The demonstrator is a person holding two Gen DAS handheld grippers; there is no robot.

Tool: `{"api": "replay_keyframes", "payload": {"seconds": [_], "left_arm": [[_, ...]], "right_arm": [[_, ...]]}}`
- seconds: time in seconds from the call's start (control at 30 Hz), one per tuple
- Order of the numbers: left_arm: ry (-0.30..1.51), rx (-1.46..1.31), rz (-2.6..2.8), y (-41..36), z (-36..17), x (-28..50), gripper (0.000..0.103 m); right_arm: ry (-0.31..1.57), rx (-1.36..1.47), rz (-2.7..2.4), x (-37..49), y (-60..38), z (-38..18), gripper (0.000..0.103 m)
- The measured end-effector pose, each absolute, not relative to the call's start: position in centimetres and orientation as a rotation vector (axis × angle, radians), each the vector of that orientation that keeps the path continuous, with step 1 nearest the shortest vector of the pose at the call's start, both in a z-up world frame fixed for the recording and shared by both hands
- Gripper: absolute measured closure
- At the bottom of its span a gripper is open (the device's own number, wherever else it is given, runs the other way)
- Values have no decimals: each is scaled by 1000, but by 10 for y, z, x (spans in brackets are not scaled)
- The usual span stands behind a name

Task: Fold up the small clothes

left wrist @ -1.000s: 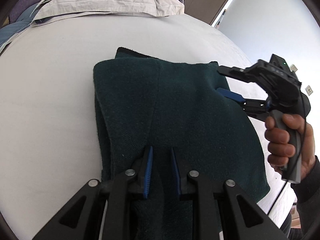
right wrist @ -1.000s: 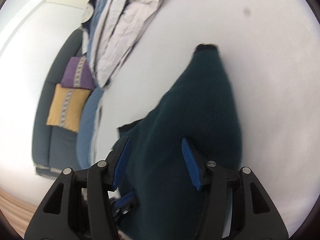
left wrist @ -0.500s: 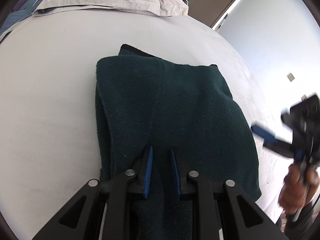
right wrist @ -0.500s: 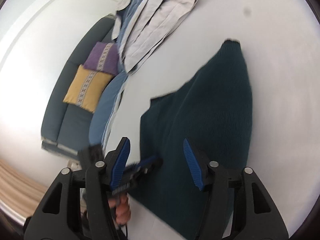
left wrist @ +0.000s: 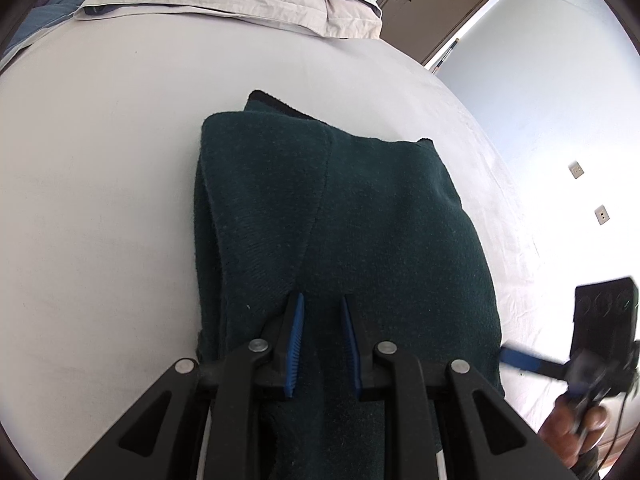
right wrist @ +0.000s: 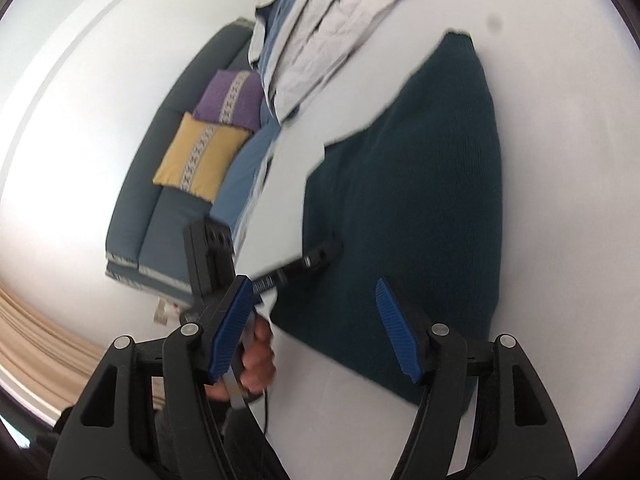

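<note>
Though folded, dark green garment [left wrist: 360,232]

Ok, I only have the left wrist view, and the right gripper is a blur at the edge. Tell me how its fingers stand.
Observer: The right gripper is open. Its fingers have just been opening, with nothing gripped between them.
Operator: Now tell me where it points.
Observer: Toward the sweater's near edge, close to the left gripper.
Operator: Describe what's beyond that side.
Observer: A dark sofa with a yellow cushion and a purple cushion.
</note>
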State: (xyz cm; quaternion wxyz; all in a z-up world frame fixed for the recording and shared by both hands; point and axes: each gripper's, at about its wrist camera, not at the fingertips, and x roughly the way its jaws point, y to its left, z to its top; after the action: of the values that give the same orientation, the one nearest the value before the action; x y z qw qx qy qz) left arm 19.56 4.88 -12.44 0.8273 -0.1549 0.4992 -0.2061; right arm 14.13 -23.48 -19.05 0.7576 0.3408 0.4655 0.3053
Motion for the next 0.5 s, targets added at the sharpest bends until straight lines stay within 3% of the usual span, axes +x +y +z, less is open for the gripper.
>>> {"api": "replay_keyframes", "payload": {"seconds": [0.07,0.17,0.23,0.3,0.37,0.5], "left_arm": [[1061,-340,-442,50,-124,194,80],[1066,-384,-463,61,-119,191,74],[1065,-431,-463,74,-108,188,65],[1016,-461,-443,85,-95,186,42],[981,-464,-413,99,-85,188,36],[1025,-556,-410,125,-99,208,35]], "right_arm": [[1077,729,635,138,-235,-211,39],[1041,754,648,136,-243,-197,39],[986,744,658,136,-251,-178,37],[940,723,639,141,-262,-164,33],[926,704,591,149,-273,-157,25],[944,797,490,177,-303,-161,24]]}}
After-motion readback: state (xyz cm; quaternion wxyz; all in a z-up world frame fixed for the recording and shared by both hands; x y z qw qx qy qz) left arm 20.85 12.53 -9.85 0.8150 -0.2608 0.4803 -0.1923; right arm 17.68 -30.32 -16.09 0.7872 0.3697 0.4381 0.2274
